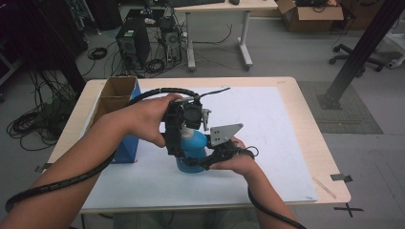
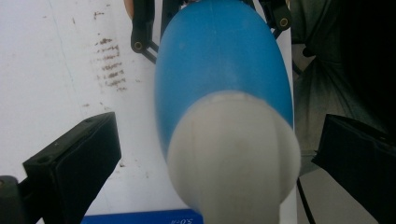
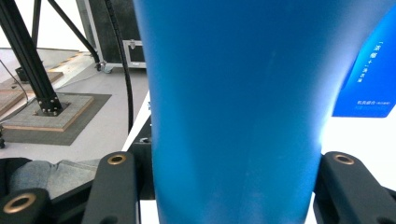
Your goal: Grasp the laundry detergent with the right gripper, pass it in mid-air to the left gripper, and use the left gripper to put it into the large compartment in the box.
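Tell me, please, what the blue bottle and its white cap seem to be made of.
Blue bottle: probably plastic, smooth and semi-glossy, with soft highlights along its curved wall. White cap: likely plastic too, duller and matte, with a faint seam; it is blurred, so this is uncertain.

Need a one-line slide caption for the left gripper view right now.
Left gripper, jaws open, poised over the white cap of a blue bottle standing on a white mat.
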Demonstrator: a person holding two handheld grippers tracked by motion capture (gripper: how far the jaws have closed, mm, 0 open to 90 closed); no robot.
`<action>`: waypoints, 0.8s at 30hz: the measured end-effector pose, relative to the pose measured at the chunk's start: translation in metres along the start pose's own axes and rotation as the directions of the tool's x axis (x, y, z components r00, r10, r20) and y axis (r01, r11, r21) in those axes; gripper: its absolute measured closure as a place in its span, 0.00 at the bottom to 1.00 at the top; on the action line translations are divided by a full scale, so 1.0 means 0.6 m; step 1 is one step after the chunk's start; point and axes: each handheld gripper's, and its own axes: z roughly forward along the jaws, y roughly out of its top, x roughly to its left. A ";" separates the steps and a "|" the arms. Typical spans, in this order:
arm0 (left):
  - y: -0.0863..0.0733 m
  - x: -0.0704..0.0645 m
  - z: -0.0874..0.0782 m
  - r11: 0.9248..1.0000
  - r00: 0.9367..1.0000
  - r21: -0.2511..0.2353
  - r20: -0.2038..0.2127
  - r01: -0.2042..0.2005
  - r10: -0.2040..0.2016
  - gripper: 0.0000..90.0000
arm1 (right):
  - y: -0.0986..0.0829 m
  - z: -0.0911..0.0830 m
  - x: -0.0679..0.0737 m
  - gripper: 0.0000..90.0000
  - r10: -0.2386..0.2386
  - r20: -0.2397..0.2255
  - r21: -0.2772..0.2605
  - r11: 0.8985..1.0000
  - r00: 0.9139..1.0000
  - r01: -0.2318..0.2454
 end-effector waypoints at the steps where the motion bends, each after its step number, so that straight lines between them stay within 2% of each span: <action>1: 0.000 0.000 0.001 1.000 1.000 0.001 0.000 0.001 -0.001 0.00 | 0.001 0.001 -0.001 0.51 -0.001 -0.002 -0.001 1.000 1.000 0.001; 24: 0.007 -0.004 0.015 1.000 1.000 0.001 -0.021 -0.002 0.002 0.00 | 0.012 0.004 -0.003 0.51 -0.008 0.005 0.005 1.000 1.000 0.007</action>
